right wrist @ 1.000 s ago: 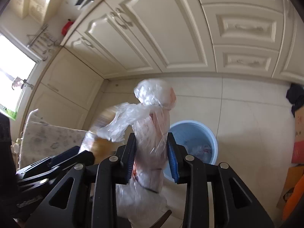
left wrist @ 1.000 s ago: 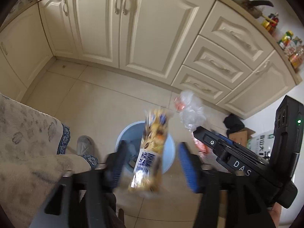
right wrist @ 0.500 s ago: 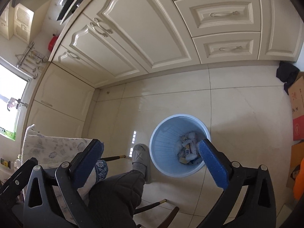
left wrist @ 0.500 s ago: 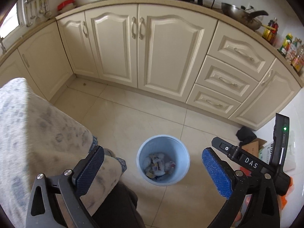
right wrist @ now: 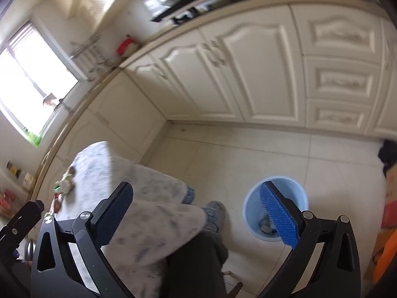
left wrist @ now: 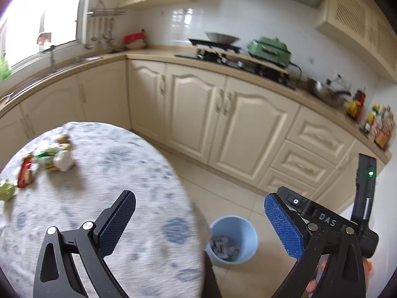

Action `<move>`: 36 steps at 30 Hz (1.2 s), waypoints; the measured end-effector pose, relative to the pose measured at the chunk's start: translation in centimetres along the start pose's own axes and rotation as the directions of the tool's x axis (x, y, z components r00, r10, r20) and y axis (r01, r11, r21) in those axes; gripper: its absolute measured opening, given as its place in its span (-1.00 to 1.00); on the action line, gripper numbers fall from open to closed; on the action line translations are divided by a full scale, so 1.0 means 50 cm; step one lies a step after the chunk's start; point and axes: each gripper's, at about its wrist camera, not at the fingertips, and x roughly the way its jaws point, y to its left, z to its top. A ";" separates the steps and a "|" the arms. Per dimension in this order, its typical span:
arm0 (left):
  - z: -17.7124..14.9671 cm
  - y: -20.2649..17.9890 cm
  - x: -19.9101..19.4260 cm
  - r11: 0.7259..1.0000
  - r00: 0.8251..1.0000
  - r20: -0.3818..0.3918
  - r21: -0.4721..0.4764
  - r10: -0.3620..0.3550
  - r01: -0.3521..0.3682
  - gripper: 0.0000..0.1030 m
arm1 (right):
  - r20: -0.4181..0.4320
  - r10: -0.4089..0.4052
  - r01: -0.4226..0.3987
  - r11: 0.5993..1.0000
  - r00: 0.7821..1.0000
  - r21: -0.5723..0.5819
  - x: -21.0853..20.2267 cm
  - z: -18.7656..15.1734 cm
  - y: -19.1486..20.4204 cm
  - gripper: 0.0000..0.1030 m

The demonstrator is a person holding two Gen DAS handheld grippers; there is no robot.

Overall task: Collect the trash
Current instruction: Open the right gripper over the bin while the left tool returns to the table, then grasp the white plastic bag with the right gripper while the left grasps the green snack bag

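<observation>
A light blue bin (left wrist: 232, 239) (right wrist: 274, 207) stands on the tiled floor with crumpled wrappers in it. Several wrappers (left wrist: 47, 160) (right wrist: 63, 186) lie at the far left of a round table (left wrist: 104, 193) covered in a grey-blue patterned cloth. My left gripper (left wrist: 198, 223) is open and empty, hanging over the table's near right edge. My right gripper (right wrist: 196, 213) is open and empty too, above the table edge and the floor, its right finger (right wrist: 278, 216) overlapping the bin in the picture. The right gripper's body (left wrist: 330, 221) shows in the left wrist view.
Cream kitchen cabinets (left wrist: 223, 114) with a countertop, a stove, pans and bottles run behind the table. A person's dark trouser leg (right wrist: 196, 258) and grey slipper (right wrist: 214, 213) are beside the bin. A cardboard box and orange items (right wrist: 387, 223) sit at the right.
Both grippers opened and dropped a snack wrapper and a plastic bag into the bin. Both then rose, and the left one swung towards the table, bringing the tabletop and wrappers into view.
</observation>
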 end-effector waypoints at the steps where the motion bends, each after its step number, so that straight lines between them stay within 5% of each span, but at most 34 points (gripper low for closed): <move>1: -0.007 0.020 -0.024 1.000 1.000 0.015 -0.019 0.010 -0.010 0.99 | 0.007 0.014 -0.014 0.999 1.000 -0.032 -0.008 -0.001 0.037 1.00; 11: -0.098 0.237 -0.275 0.977 0.975 0.159 -0.171 0.153 -0.125 0.99 | 0.025 0.122 -0.109 0.948 0.992 -0.300 -0.051 -0.044 0.339 1.00; 20: -0.189 0.371 -0.395 0.937 0.941 0.191 -0.269 0.281 -0.225 0.99 | -0.012 0.183 -0.169 0.879 0.983 -0.446 -0.026 -0.112 0.531 1.00; 26: -0.220 0.432 -0.403 0.914 0.929 0.162 -0.297 0.333 -0.276 0.99 | -0.041 0.180 -0.176 0.845 0.983 -0.505 0.016 -0.138 0.597 1.00; 36: -0.177 0.531 -0.278 0.870 0.893 0.038 -0.248 0.448 -0.426 0.99 | -0.114 0.130 -0.172 0.812 0.985 -0.557 0.167 -0.150 0.666 1.00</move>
